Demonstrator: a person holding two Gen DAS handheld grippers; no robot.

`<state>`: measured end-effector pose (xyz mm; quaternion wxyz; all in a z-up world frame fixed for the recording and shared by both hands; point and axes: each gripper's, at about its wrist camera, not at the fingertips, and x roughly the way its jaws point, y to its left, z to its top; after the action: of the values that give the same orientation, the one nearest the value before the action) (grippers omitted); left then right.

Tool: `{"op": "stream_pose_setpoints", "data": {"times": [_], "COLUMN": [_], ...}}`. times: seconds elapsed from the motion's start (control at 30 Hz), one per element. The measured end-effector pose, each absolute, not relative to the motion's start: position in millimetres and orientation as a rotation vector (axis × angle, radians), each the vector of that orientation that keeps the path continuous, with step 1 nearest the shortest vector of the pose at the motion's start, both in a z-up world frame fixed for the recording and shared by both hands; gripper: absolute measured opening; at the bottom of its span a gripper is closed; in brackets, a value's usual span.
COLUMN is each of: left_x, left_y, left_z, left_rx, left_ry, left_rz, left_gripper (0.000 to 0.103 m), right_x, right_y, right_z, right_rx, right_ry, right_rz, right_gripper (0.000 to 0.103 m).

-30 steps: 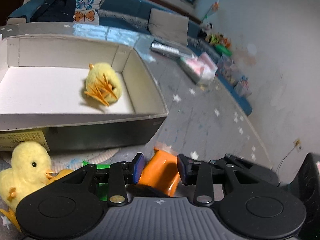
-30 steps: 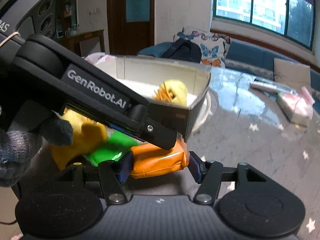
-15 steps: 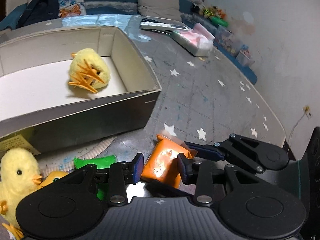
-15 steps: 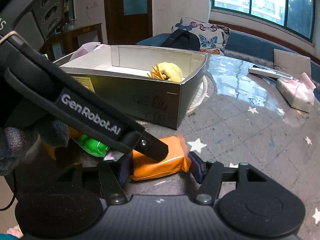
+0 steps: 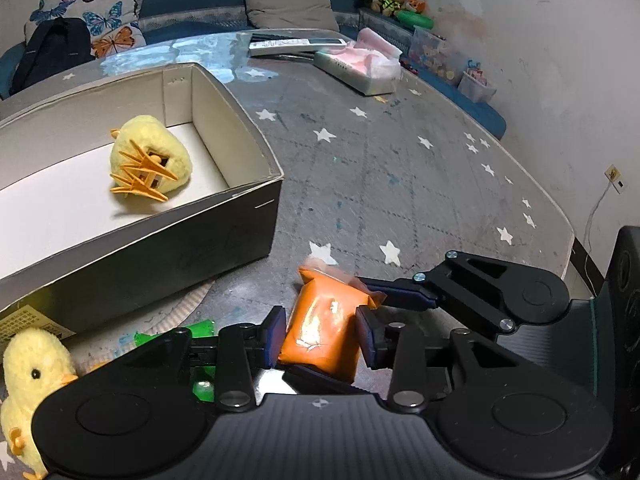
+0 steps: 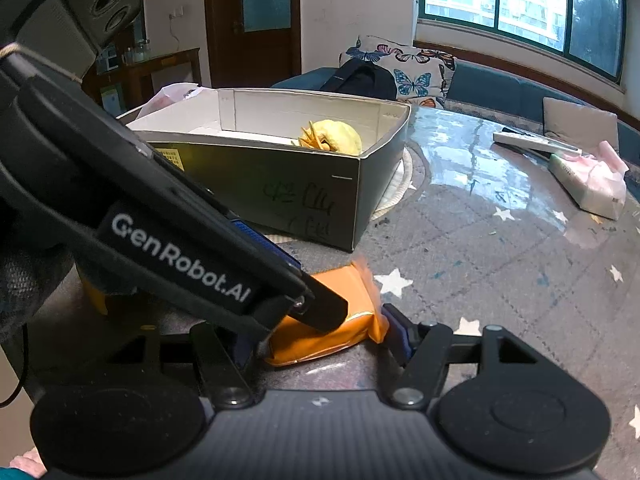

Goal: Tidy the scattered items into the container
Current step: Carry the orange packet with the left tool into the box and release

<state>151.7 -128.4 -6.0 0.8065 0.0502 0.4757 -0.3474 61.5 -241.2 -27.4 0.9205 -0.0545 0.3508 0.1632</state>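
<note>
**Orange packet bracketed by both grippers beside the box**

The orange packet lies on the desk just beside the cardboard box, which already holds one plush chick. The left gripper straddles its width, fingers opening and, apparently, no longer pressing it. The right gripper spans its length, also opening, likely handing it over
</note>
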Motion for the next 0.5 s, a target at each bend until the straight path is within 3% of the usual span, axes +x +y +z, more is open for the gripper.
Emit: {"op": "stream_pose_setpoints", "data": {"times": [0.5], "left_x": [158.2], "left_y": [-129.7], "left_z": [-10.4], "left_rx": [0.09], "left_ry": [1.055], "left_rz": [-0.773], "left_gripper": [0.045], "right_x": [58.0], "right_y": [-245.3], "right_z": [-28.1], "right_rx": [-0.096], "right_ry": [0.699], "right_rz": [0.355], "right_gripper": [0.067]}}
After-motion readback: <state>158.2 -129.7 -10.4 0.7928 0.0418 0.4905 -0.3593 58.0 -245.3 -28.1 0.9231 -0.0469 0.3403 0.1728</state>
